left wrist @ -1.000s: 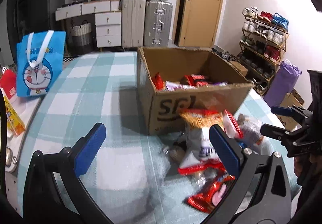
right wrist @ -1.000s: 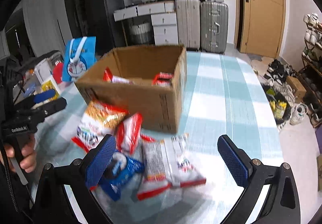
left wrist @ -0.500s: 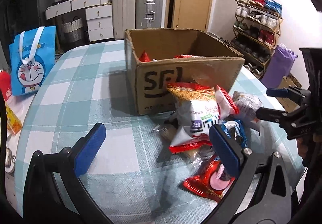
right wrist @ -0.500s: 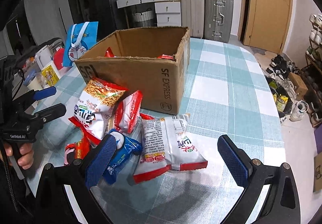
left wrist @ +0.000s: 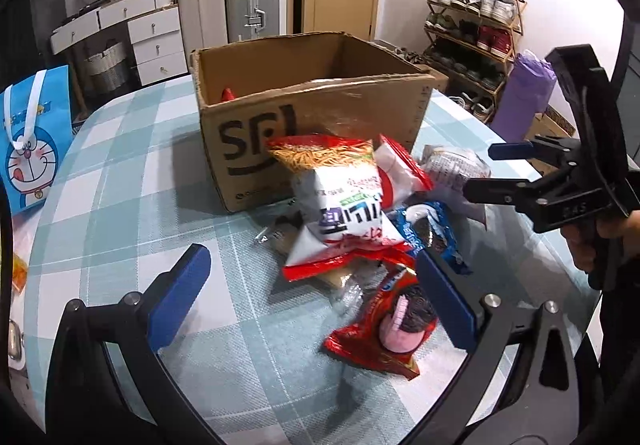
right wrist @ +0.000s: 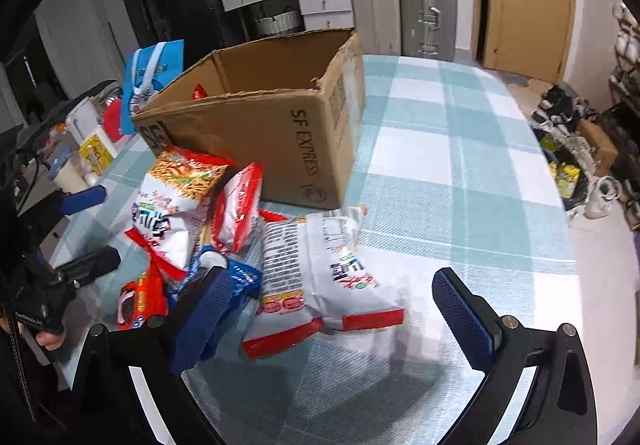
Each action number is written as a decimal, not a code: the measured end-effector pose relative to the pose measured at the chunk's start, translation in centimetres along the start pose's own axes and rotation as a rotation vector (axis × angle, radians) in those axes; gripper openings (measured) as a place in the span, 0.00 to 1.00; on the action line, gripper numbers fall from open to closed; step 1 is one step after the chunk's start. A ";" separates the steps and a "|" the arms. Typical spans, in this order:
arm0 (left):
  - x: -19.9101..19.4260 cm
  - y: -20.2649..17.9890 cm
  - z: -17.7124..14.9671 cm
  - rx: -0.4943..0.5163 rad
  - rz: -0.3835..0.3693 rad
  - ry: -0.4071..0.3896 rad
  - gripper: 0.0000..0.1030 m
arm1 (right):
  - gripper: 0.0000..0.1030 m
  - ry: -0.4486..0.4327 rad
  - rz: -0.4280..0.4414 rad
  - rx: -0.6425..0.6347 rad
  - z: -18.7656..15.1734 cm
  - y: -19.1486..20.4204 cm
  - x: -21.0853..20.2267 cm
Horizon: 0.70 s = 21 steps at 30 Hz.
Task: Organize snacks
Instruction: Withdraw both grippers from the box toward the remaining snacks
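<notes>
Both the left gripper (left wrist: 316,301) and right gripper (right wrist: 340,309) are held wide open, nothing gripped. The snack packets (left wrist: 344,201) lie mid-frame before the box (left wrist: 312,109). One packet should be pinched at its sealed edge, then lifted clear.

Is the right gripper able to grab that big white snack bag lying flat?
Probably yes: the right gripper is open, and the white snack bag lies uncovered between its fingers.

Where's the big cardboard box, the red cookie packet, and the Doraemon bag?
cardboard box (left wrist: 320,133), left wrist view, front wall.
red cookie packet (left wrist: 384,329), left wrist view, its middle.
Doraemon bag (left wrist: 32,149), left wrist view, printed face.
</notes>
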<state>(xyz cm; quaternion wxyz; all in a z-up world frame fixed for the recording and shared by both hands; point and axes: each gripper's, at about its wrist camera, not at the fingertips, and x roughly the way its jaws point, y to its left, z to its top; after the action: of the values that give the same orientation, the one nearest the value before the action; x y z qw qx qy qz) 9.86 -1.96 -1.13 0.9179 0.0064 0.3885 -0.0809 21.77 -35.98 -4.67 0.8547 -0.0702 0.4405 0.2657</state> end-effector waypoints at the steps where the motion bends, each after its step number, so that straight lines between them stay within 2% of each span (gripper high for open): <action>1: 0.0 -0.2 0.0 0.008 -0.018 0.006 0.99 | 0.99 0.004 -0.009 -0.007 0.0 0.1 0.1; 9: 0.8 -1.4 -1.0 0.081 -0.093 0.081 0.99 | 0.97 0.007 0.003 -0.048 -0.4 0.9 0.3; 14: 1.5 -2.3 -1.6 0.122 -0.093 0.108 0.99 | 0.95 0.011 0.007 -0.045 -0.6 0.9 0.7; 21: 2.6 -2.8 -2.6 0.145 -0.104 0.136 0.99 | 0.81 0.016 -0.007 -0.042 -0.7 0.5 1.0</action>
<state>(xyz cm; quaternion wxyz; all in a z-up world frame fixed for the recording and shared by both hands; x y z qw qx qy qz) 9.38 -4.86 -4.64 0.8811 0.0581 0.4429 -0.1556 21.48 -35.39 -5.84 0.8503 -0.0919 0.4414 0.2716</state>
